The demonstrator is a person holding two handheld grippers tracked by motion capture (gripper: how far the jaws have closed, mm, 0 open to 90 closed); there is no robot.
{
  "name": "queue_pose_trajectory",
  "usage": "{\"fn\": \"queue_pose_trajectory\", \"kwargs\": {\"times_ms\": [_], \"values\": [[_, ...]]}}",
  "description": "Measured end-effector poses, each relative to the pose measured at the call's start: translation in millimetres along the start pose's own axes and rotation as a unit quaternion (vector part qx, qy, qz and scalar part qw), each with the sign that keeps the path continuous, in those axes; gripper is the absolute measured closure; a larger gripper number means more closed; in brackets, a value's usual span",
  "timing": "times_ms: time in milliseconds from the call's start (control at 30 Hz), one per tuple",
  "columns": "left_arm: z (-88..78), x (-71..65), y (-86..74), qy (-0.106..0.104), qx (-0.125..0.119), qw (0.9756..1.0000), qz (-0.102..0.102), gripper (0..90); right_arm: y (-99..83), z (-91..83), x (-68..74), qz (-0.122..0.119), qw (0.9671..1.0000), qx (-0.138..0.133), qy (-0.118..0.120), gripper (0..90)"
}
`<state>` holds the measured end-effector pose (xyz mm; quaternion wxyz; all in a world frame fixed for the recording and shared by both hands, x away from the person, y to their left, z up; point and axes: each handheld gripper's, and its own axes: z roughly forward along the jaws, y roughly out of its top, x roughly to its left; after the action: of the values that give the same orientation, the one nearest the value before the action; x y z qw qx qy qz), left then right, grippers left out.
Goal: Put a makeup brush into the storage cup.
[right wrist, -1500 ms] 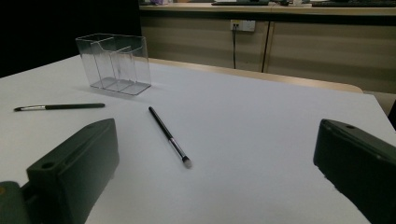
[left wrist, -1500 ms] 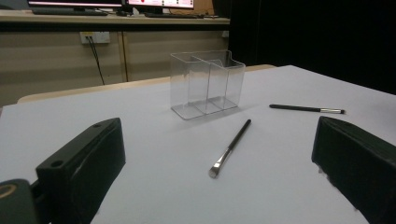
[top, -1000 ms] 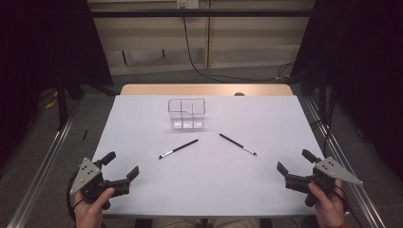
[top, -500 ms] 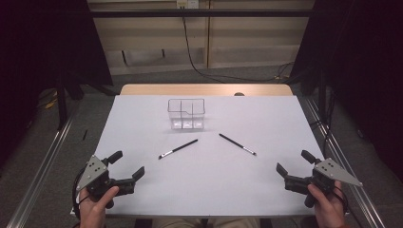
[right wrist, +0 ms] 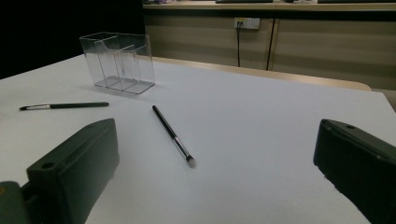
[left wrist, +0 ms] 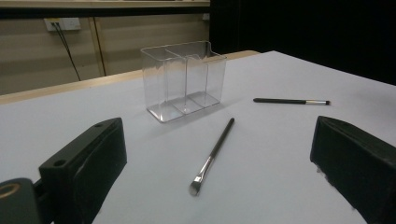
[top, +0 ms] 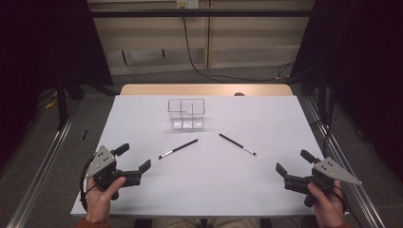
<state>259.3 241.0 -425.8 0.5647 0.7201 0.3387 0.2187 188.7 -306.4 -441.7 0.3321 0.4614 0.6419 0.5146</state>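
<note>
A clear plastic organizer (top: 186, 113) with three compartments stands empty toward the back of the white table (top: 209, 190). Two thin black makeup brushes lie in front of it: the left brush (top: 178, 148) and the right brush (top: 236, 144). My left gripper (top: 134, 160) is open near the front left corner, pointing at the left brush (left wrist: 212, 155) and the organizer (left wrist: 183, 79). My right gripper (top: 293, 163) is open near the front right corner, facing the right brush (right wrist: 173, 135) and the organizer (right wrist: 118, 62). Nothing is between either pair of jaws.
The white table top ends in a wooden strip (top: 204, 89) at the back. Metal rails (top: 45, 166) run along both sides of the table. A wall with a cable (top: 190, 42) and a power socket (right wrist: 247, 22) stands behind.
My left gripper has moved a little forward and to the right over the table. The right gripper has barely shifted. The brushes and organizer lie where they were.
</note>
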Motion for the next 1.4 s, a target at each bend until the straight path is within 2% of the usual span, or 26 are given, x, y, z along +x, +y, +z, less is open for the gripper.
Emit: {"fn": "queue_pose_trajectory", "kwargs": {"times_ms": [100,233,433,533,633,700,833,933,1133,1200,1333,1400], "values": [[7.3,3.9,1.4,-0.005,-0.001,0.9999,-0.015,3.6,-0.1,0.4,-1.4,0.002,1.0000,-0.002,-0.002,0.0],[15.7,5.1,5.7,-0.005,-0.002,1.0000,-0.005,3.1,-0.1,1.0,-1.4,0.004,1.0000,0.000,-0.001,0.0],[21.8,8.8,13.1,-0.003,-0.010,0.9999,-0.009,3.1,-0.5,-0.2,-1.6,0.002,1.0000,0.000,-0.002,0.0],[27.7,7.6,15.8,-0.013,-0.002,0.9999,-0.002,2.8,-0.1,0.0,-0.8,0.004,1.0000,0.000,-0.002,0.0],[33.1,5.0,16.9,-0.011,0.006,0.9999,0.009,2.9,0.1,0.9,-0.7,0.002,1.0000,0.001,0.001,0.0],[36.2,4.7,18.0,-0.018,0.009,0.9998,0.007,2.9,0.2,1.8,-0.6,0.002,1.0000,0.001,0.001,0.0],[43.8,2.5,24.7,-0.017,0.013,0.9997,0.012,2.9,0.5,1.5,0.4,0.001,1.0000,0.001,0.002,0.0],[50.9,0.1,28.5,-0.025,0.017,0.9995,0.010,2.9,1.0,0.9,1.8,-0.001,1.0000,0.000,0.002,0.0],[65.4,-2.0,35.2,-0.039,0.037,0.9983,0.022,3.4,1.6,2.6,2.6,-0.002,1.0000,0.002,0.005,0.0],[69.4,-0.5,37.3,-0.040,0.043,0.9980,0.024,3.5,1.5,2.5,2.4,-0.002,1.0000,0.002,0.006,0.0],[77.1,2.8,41.5,-0.042,0.052,0.9976,0.015,3.6,1.2,1.5,2.5,-0.005,1.0000,0.001,0.008,0.0],[80.2,4.0,42.7,-0.040,0.060,0.9972,0.020,3.6,1.0,1.1,2.5,-0.004,1.0000,0.001,0.007,0.0]]}}
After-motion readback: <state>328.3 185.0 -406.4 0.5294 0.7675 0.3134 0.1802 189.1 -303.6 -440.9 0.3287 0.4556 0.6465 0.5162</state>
